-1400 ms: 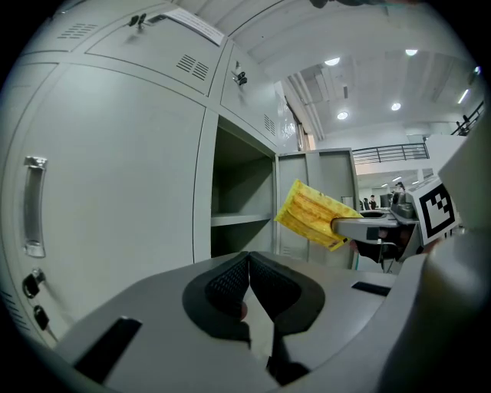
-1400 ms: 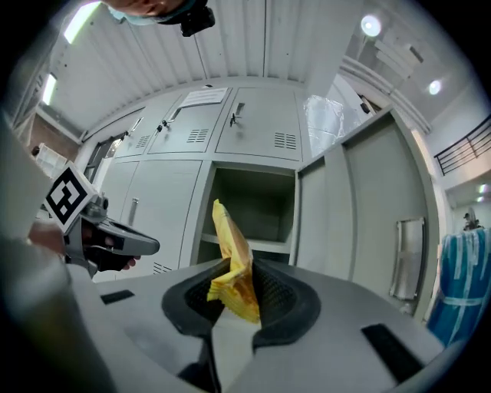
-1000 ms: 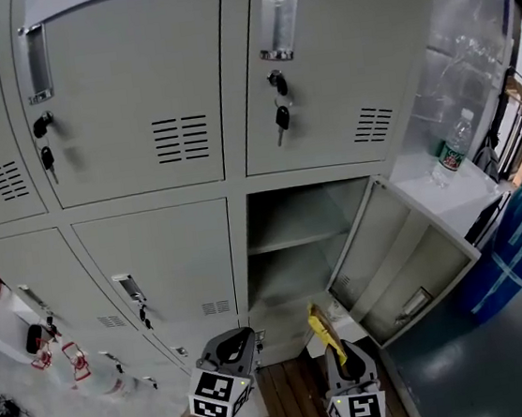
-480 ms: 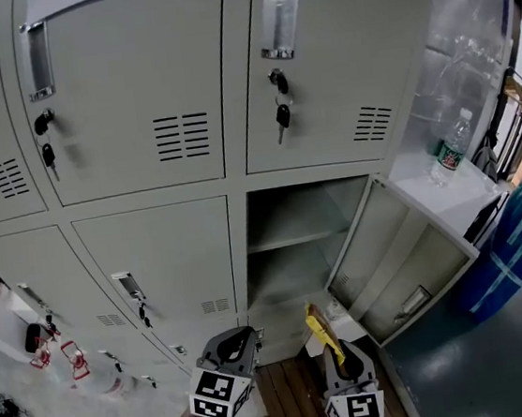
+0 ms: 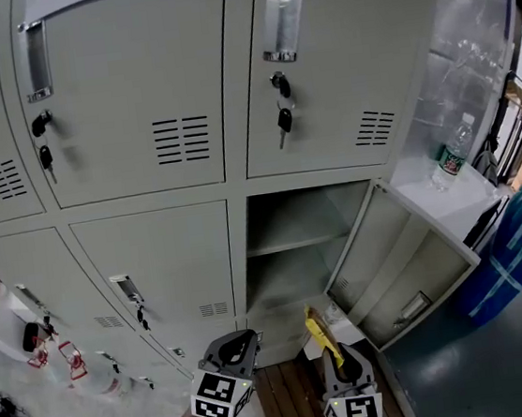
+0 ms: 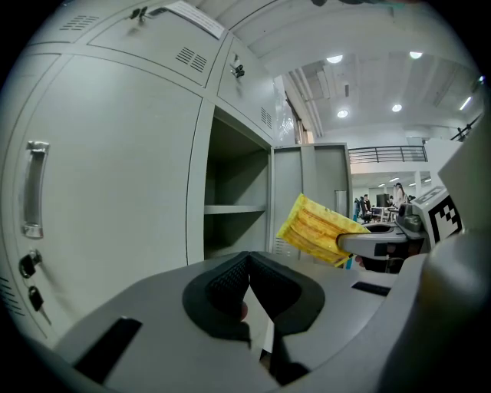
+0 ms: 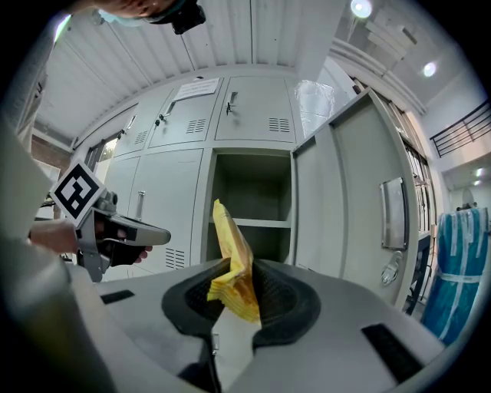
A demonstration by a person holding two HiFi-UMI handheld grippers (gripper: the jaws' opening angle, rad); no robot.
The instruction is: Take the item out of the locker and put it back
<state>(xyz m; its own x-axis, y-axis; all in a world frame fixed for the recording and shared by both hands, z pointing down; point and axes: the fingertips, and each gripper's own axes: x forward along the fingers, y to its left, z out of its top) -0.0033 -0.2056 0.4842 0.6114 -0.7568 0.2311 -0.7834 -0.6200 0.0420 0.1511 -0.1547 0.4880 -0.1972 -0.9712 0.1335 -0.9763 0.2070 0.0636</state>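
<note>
A: While the right tongs (image 7: 238, 288) sit low at the near edge, what do they have hold of?

B: A yellow packet (image 7: 230, 253). The jaws are pinched on its lower end with only a narrow gap, and it stands up out of them, leaning a little.

A: And the left tongs (image 6: 247, 265)?

B: Closed, jaw against jaw, nothing between them. They are just beside the right pair, over the wooden floor (image 5: 288, 393).

A: So where is the packet relative to the locker?

B: Outside it, in front of the open compartment (image 5: 293, 274), near its bottom edge. Inside, the one shelf (image 5: 289, 240) is bare.

A: And the door?

B: The door (image 5: 401, 271) is swung wide to the right. Further up, two shut doors have keys (image 5: 282, 115) hanging from their locks. Off to the right, a clear bottle (image 5: 452, 153) stands on a pale ledge.
</note>
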